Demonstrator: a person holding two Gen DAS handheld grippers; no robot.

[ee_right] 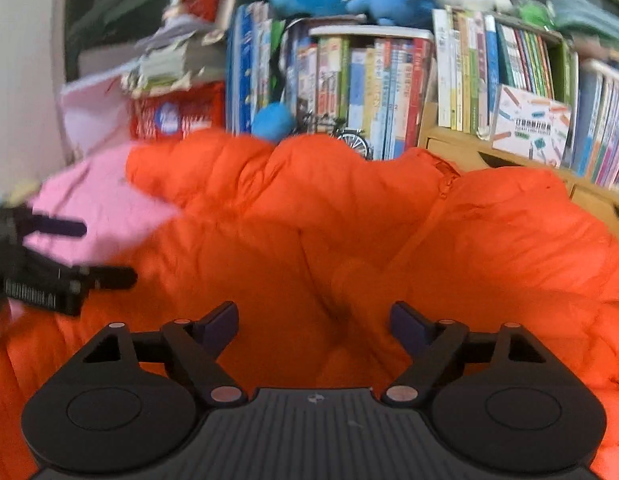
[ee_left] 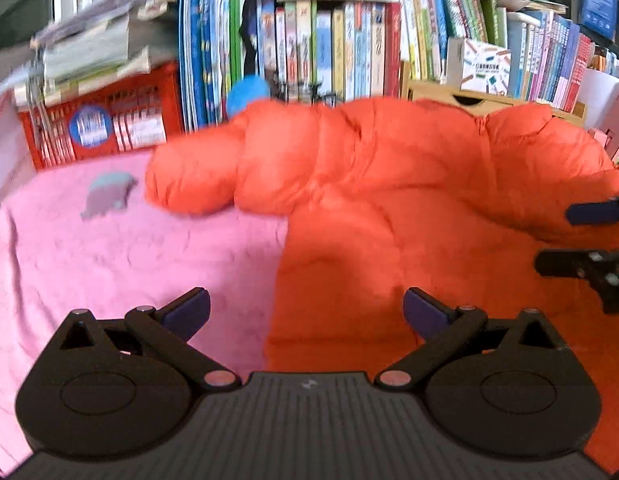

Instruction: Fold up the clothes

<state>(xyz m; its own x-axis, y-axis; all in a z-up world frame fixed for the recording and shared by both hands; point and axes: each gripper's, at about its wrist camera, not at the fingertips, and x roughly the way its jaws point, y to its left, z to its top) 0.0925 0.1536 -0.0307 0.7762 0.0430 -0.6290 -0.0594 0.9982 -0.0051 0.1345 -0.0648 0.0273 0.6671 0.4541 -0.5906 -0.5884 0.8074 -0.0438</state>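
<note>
Orange puffer jacket [ee_left: 389,200] spread across pink bedcover [ee_left: 109,248] — sleeve [ee_left: 197,176] extended left, left gripper [ee_left: 305,314] jaws wide apart, empty, over jacket edge, right gripper [ee_right: 314,326] likewise spread, empty — above jacket middle, bookshelf [ee_right: 389,80] behind.

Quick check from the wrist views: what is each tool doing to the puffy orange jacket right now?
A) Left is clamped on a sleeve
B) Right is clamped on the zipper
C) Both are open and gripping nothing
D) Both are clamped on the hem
C: the left tool and right tool both show fingers spread wide with only the puffy orange quilted jacket visible through the gap, nothing pinched.
</note>
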